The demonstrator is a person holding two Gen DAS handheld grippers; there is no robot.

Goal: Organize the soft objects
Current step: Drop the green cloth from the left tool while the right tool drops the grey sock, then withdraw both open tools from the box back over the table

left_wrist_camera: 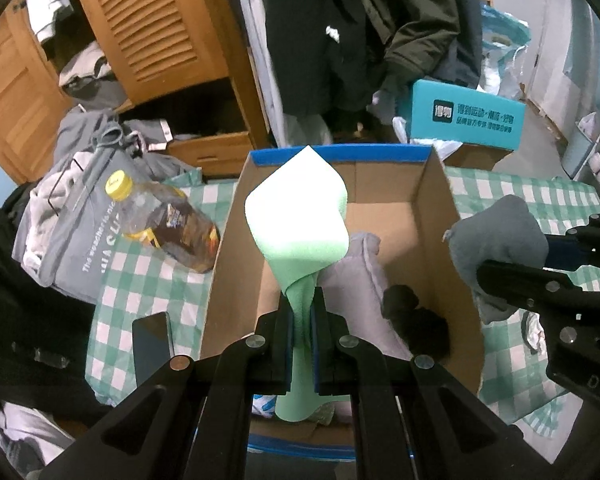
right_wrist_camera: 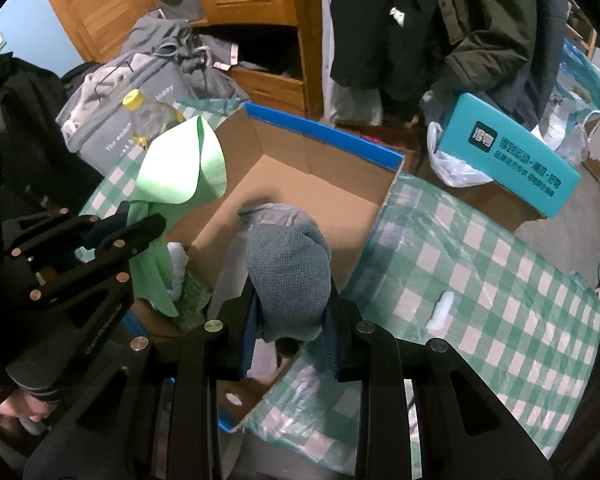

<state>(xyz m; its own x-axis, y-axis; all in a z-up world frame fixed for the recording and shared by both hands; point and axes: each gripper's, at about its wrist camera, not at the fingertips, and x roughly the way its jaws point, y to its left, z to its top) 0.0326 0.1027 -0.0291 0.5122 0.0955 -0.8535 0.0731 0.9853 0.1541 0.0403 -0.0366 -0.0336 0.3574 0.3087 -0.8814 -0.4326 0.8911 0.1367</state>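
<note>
A cluttered bedroom, a green-checked tablecloth (right_wrist_camera: 480, 264) under an open cardboard box (left_wrist_camera: 432, 208). The left gripper (left_wrist_camera: 302, 320) is pinched tight on a green cloth (left_wrist_camera: 300, 216), which stands up over the box's left half. The right gripper (right_wrist_camera: 290, 320), narrowly clamped, holds a grey knitted bundle (right_wrist_camera: 288, 276) above the box's right edge. Both loads hang directly above or beside the opening; the left is more central.

behind my table's green-checked cloth (right_wrist_camera: 480, 264) stands a wooden wardrobe (left_wrist_camera: 148, 28) with louvred doors, one open on heaped clothes. dark coats (left_wrist_camera: 340, 20) hang beside it. the wall (right_wrist_camera: 16, 20) is pale blue, the floor (left_wrist_camera: 540, 132) grey.
</note>
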